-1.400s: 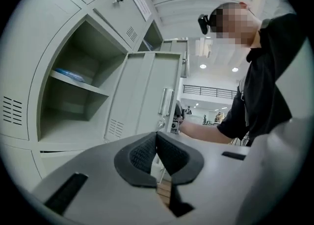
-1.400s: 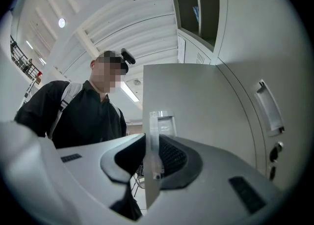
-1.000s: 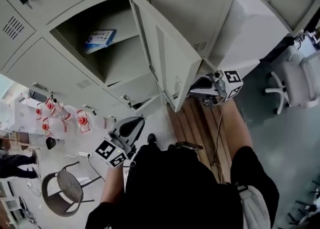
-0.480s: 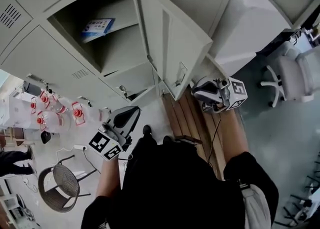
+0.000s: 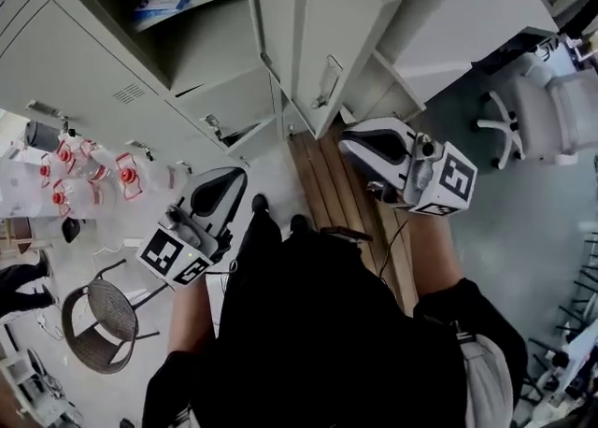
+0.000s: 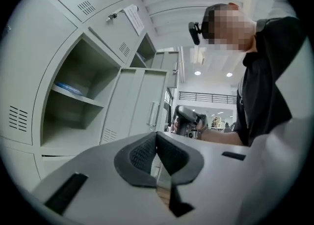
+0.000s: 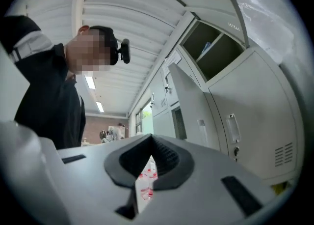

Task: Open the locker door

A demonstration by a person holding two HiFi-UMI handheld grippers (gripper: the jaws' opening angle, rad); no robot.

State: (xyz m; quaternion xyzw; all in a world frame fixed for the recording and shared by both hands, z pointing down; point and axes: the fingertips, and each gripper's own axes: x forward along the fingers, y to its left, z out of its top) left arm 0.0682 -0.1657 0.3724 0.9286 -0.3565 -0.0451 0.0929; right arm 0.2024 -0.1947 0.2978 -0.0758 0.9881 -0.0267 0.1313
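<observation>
Already wide open: locker door (image 5: 336, 24).

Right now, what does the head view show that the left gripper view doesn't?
Head view only: the wicker chair, the red-capped bottles and the white office chair on the floor. Left gripper view only: the left tongs with jaws pressed together and nothing between them, and a paper sheet on an upper locker. Both: the locker door standing open, the blue-and-white item on the shelf inside, and the right tongs.
</observation>
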